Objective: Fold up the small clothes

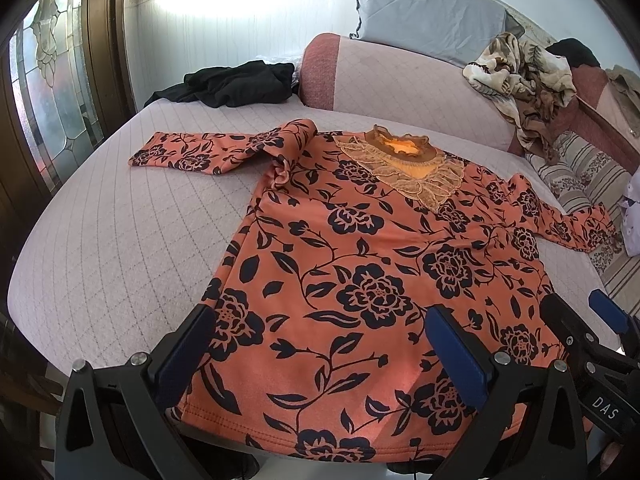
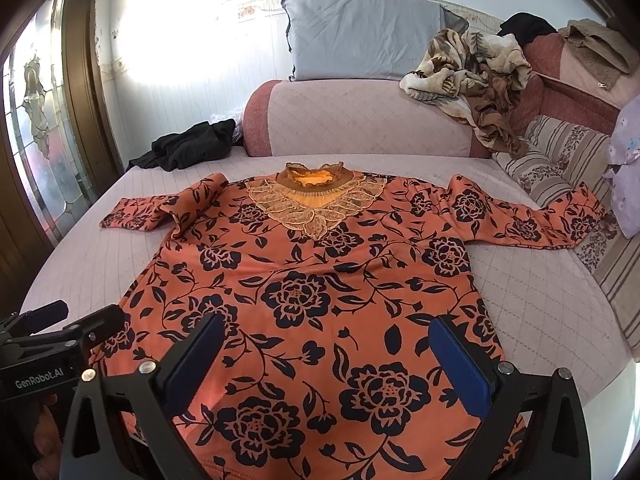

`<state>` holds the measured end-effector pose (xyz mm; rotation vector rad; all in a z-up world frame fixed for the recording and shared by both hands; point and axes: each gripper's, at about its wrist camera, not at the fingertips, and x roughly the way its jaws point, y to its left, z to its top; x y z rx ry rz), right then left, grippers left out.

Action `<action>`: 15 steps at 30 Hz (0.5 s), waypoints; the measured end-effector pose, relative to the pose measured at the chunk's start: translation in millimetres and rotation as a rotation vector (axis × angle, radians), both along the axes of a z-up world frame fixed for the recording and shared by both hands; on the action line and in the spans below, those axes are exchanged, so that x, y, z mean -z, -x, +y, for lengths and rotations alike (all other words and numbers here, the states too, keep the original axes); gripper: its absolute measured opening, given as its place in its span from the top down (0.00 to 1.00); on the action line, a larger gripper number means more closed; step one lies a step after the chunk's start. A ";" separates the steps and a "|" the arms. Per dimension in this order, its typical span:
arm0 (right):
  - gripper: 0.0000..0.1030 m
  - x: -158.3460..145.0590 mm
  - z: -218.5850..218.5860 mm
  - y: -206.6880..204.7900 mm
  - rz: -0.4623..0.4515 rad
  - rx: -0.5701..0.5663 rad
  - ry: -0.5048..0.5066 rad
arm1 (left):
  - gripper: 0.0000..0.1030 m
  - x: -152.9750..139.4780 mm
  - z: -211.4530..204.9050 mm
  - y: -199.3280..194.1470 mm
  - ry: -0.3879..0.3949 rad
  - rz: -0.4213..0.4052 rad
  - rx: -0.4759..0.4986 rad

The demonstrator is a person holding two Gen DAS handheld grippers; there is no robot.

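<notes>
Lying flat on bed (image 2: 540, 320), top (image 2: 304, 292) runs hem-near, collar-far; L tongs (image 1: 320, 354) & R tongs (image 2: 326, 360), both wide, hover over hem.

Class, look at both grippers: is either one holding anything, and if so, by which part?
Nothing is held. The left gripper and right gripper are both open above the hem end of the orange floral top.

top (image 2: 304, 292): soft matt orange cloth, dark floral print, lace collar (image 2: 316, 204) | bed (image 2: 540, 320): quilted matt fabric cover | left claw (image 1: 320, 356): matt black plastic, ribbed blue pads (image 1: 456, 356), shiny metal bolts | door (image 2: 36, 128): glossy wood, patterned glass
</notes>
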<state>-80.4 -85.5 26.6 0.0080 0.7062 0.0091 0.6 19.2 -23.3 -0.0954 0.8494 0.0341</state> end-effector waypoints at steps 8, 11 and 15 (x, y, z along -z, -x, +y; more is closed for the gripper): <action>0.00 1.3 -0.3 -2.7 0.002 -0.002 -0.005 | 0.00 0.4 1.5 -3.3 0.003 -0.002 0.008; 0.00 1.7 -5.2 -7.4 0.015 -0.017 -0.031 | 0.00 -0.6 4.1 -8.6 0.002 -0.010 0.022; 0.00 -5.3 -39.8 -13.8 0.012 0.024 -0.106 | 0.00 -3.3 20.9 -24.9 -0.002 -0.028 0.010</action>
